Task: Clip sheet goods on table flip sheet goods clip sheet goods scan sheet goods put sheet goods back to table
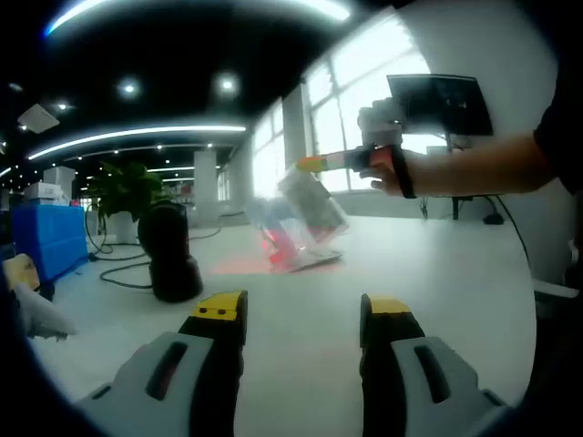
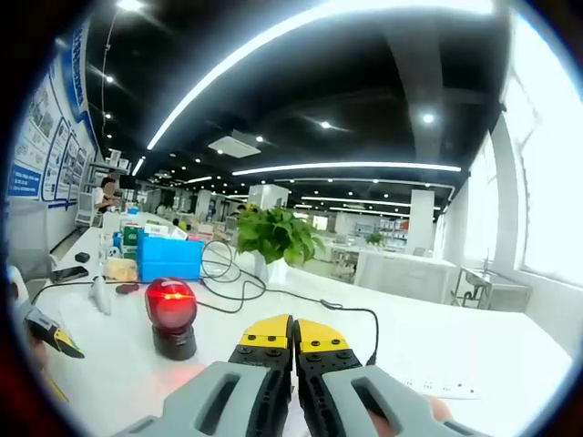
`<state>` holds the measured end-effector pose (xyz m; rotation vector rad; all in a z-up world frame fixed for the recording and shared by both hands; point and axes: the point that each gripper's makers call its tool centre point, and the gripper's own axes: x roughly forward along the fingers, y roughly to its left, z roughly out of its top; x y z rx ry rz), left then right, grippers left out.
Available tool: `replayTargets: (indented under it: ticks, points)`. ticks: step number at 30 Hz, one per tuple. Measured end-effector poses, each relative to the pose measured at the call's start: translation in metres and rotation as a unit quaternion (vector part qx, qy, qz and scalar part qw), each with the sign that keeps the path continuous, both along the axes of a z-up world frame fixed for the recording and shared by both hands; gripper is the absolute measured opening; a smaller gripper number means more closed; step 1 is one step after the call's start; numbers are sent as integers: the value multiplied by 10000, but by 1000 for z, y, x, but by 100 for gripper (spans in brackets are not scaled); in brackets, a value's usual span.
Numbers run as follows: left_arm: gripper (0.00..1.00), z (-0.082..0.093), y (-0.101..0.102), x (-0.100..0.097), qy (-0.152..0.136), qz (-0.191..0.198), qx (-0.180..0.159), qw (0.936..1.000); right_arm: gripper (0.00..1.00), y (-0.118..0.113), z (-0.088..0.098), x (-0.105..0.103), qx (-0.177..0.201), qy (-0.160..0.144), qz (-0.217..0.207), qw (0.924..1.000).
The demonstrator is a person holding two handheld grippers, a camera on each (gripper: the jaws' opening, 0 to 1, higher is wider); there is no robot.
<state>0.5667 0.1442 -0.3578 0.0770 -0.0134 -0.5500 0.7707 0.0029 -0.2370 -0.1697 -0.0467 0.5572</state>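
Only leftward: right claw point(image 1: 314, 165) gripping sheet goods point(image 1: 305, 214) above scanner glow.

You have one sheet goods pack point(image 1: 308, 208); one scanner point(image 2: 171, 315); one blue crate point(image 2: 165, 258); two potted plants point(image 2: 276, 235)

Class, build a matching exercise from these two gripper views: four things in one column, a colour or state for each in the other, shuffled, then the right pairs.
Things:
1. scanner
2. right gripper
3. left gripper
4. crate

States:
A. jaws apart, nothing between them
B. blue
C. glowing red on the table
D. jaws closed together

Pairs: 1-C, 2-D, 3-A, 4-B
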Motion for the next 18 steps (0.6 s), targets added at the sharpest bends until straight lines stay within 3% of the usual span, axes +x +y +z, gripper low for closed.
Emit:
replayTargets:
  ticks: [18]
  points:
    - [42, -3, -1, -1, 51, 22, 31, 10000, 0, -27, -17, 29, -282, 250, -272, 9989]
